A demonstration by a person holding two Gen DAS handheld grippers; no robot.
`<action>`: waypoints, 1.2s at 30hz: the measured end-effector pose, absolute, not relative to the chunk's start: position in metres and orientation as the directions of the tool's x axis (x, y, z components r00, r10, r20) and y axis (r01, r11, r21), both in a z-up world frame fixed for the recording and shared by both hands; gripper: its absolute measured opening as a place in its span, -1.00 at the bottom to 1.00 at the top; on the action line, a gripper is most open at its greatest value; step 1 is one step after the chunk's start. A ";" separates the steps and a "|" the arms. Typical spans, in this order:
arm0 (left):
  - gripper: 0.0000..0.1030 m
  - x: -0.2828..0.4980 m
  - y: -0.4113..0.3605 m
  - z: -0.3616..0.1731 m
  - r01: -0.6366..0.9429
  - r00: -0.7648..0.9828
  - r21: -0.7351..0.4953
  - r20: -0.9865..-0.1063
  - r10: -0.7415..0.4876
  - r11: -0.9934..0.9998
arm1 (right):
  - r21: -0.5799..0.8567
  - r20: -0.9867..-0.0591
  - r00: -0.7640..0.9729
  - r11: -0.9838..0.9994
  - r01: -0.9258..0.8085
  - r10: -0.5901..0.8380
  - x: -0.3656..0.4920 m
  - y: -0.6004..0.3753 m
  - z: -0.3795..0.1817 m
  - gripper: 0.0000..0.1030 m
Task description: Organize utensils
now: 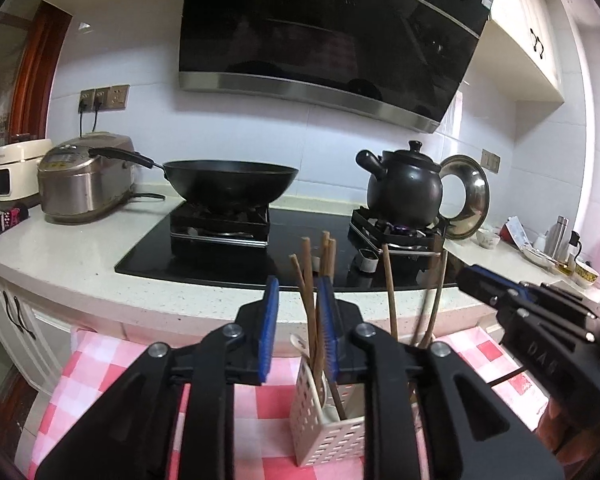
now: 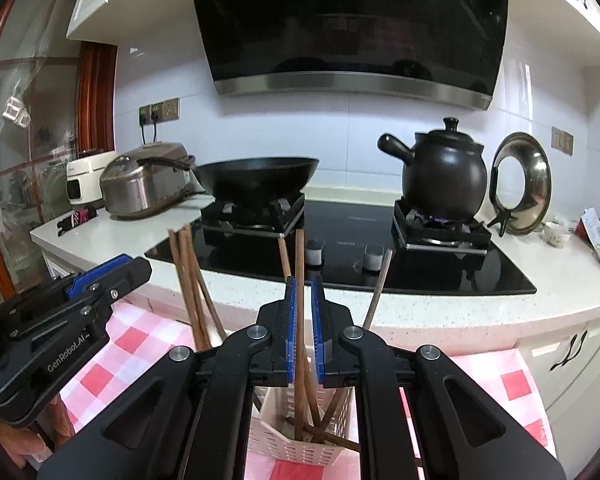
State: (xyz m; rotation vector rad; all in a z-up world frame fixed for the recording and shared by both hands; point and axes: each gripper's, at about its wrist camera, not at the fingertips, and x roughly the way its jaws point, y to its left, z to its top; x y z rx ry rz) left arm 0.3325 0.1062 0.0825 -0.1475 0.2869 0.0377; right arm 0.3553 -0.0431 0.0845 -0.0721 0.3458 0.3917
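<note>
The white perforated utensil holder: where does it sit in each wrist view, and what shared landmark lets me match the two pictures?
Left wrist view: the white perforated utensil holder is at bottom centre, on the pink checked cloth, chopsticks standing in it.
Right wrist view: bottom centre, holder partly hidden behind the tongs.
Shared landmark: the black clay kettle on the stove's right-hand burner.

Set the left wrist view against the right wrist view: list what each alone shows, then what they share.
Left wrist only: a steel flask and a yellow-rimmed bowl at the far right. Right wrist only: cabinet handles below the counter, right of the stove. Both: the wok, black kettle, perforated holder and brown chopsticks.
</note>
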 end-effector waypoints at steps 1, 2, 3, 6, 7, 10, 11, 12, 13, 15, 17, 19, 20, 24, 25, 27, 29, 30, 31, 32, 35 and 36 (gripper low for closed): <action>-0.56 0.327 0.107 0.085 -0.061 0.960 -0.138 -0.279 0.020 0.989 | -0.001 -0.338 0.868 0.922 -0.386 0.363 0.352 -0.044 0.087 -0.82; -0.50 0.324 0.107 0.086 -0.063 0.961 -0.137 -0.277 0.023 0.989 | -0.001 -0.333 0.869 0.922 -0.388 0.365 0.349 -0.045 0.090 -0.82; -0.45 0.319 0.107 0.088 -0.066 0.962 -0.136 -0.272 0.026 0.988 | -0.004 -0.327 0.872 0.922 -0.388 0.365 0.345 -0.045 0.093 -0.82; -0.18 0.304 0.106 0.092 -0.072 0.966 -0.137 -0.255 0.036 0.988 | -0.004 -0.320 0.873 0.921 -0.390 0.368 0.336 -0.049 0.098 -0.82; -0.17 0.300 0.105 0.092 -0.077 0.966 -0.133 -0.254 0.041 0.988 | -0.002 -0.320 0.872 0.921 -0.390 0.369 0.333 -0.051 0.098 -0.80; 0.04 0.286 0.103 0.091 -0.095 0.964 -0.123 -0.258 0.060 0.988 | 0.006 -0.326 0.869 0.920 -0.393 0.373 0.325 -0.056 0.096 -0.72; 0.13 0.280 0.103 0.090 -0.104 0.964 -0.119 -0.255 0.071 0.987 | 0.009 -0.327 0.868 0.919 -0.394 0.375 0.322 -0.058 0.094 -0.71; 0.23 0.275 0.103 0.089 -0.111 0.964 -0.117 -0.255 0.078 0.987 | 0.016 -0.327 0.864 0.917 -0.399 0.382 0.318 -0.062 0.093 -0.67; 0.27 0.270 0.103 0.087 -0.116 0.963 -0.113 -0.257 0.084 0.987 | 0.023 -0.327 0.861 0.914 -0.405 0.390 0.315 -0.065 0.091 -0.59; 0.38 0.260 0.103 0.083 -0.120 0.960 -0.110 -0.265 0.088 0.987 | 0.035 -0.321 0.856 0.909 -0.416 0.405 0.305 -0.073 0.087 -0.47; 0.40 0.249 0.103 0.078 -0.123 0.956 -0.111 -0.281 0.088 0.986 | 0.048 -0.316 0.848 0.900 -0.434 0.426 0.295 -0.079 0.084 -0.46; 0.45 0.242 0.102 0.073 -0.119 0.953 -0.114 -0.293 0.081 0.986 | 0.049 -0.310 0.841 0.891 -0.452 0.444 0.284 -0.085 0.080 -0.46; 0.50 0.238 0.101 0.071 -0.116 0.952 -0.115 -0.297 0.078 0.987 | 0.046 -0.307 0.839 0.887 -0.460 0.450 0.277 -0.087 0.078 -0.46; 0.70 0.214 0.093 0.061 -0.109 0.949 -0.112 -0.308 0.070 0.988 | 0.046 -0.301 0.827 0.874 -0.484 0.474 0.249 -0.099 0.066 -0.45; 0.75 0.208 0.091 0.059 -0.108 0.949 -0.114 -0.309 0.068 0.988 | 0.049 -0.303 0.822 0.869 -0.492 0.483 0.241 -0.103 0.061 -0.40; 0.91 0.196 0.087 0.052 -0.105 0.948 -0.119 -0.313 0.063 0.987 | 0.051 -0.306 0.816 0.864 -0.501 0.491 0.228 -0.108 0.053 -0.18; 0.91 0.186 0.083 0.044 -0.102 0.944 -0.119 -0.326 0.058 0.988 | 0.062 -0.311 0.808 0.859 -0.508 0.500 0.217 -0.114 0.045 -0.07; 0.91 0.182 0.082 0.041 -0.100 0.942 -0.121 -0.332 0.055 0.988 | 0.065 -0.314 0.806 0.858 -0.509 0.502 0.213 -0.116 0.042 -0.07; 0.91 0.178 0.081 0.037 -0.099 0.939 -0.123 -0.340 0.052 0.987 | 0.066 -0.317 0.805 0.859 -0.508 0.501 0.209 -0.119 0.039 -0.07; 0.91 0.175 0.080 0.033 -0.100 0.936 -0.123 -0.349 0.051 0.987 | 0.069 -0.318 0.805 0.859 -0.507 0.501 0.207 -0.121 0.037 -0.07; 0.91 0.169 0.074 0.027 -0.092 0.933 -0.112 -0.357 0.046 0.989 | 0.095 -0.315 0.804 0.859 -0.503 0.505 0.201 -0.127 0.032 0.05; 0.91 0.168 0.072 0.026 -0.091 0.934 -0.106 -0.354 0.048 0.990 | 0.102 -0.310 0.804 0.859 -0.502 0.506 0.200 -0.129 0.031 0.11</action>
